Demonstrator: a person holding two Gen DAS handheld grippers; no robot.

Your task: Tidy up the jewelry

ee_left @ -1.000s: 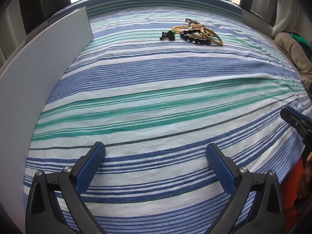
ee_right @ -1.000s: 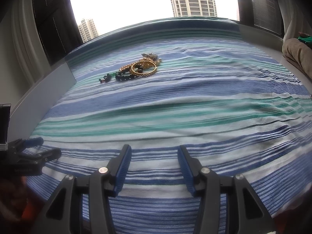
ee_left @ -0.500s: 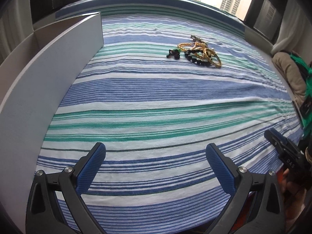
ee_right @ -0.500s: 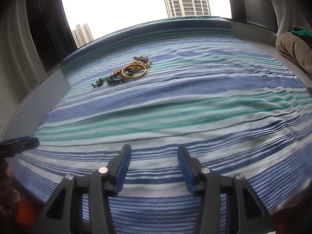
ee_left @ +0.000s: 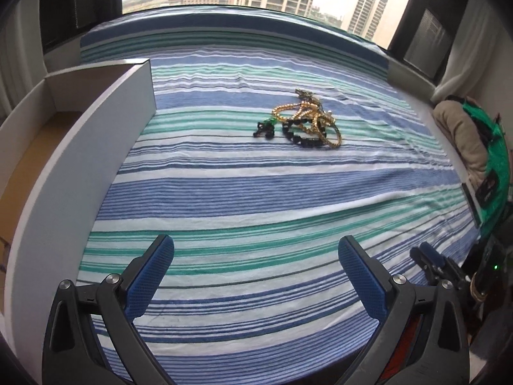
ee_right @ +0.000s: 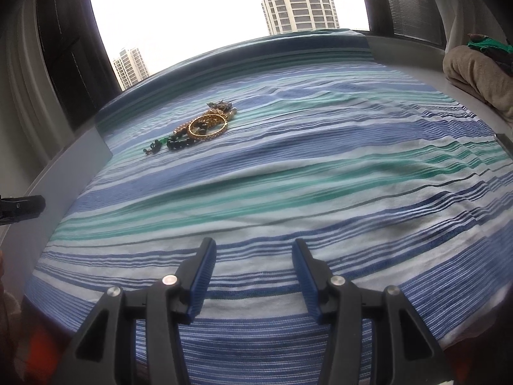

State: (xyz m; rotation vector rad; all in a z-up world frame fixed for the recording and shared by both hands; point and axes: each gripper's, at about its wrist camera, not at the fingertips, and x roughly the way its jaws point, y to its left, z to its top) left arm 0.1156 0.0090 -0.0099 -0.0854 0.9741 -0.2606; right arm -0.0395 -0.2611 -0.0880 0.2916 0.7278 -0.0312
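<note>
A: Two grippers, both unloaded. The left gripper hangs over the near edge of the striped cloth with its blue pads spread wide and nothing between them. The right gripper sits low over the same near edge, its pads parted by a narrower gap, also gripping nothing.

B: Location of the jewelry?

A: A single tangled pile of jewelry lies on the far half of the cloth, well apart from both grippers. In the left wrist view it sits ahead and slightly right of centre; in the right wrist view the pile sits ahead and to the left.

B: Components that can be told apart?

A: A gold bangle on the right of the pile, a black bead strand at its near side, gold chain behind, and a small green and black piece at the left end. Finer links are too small to resolve.

B: Surroundings?

A: An open white box with a brown floor stands along the left edge of the cloth, near the left gripper. Folded beige fabric lies at the far right. Only flat, lightly wrinkled cloth lies between the grippers and the pile.
</note>
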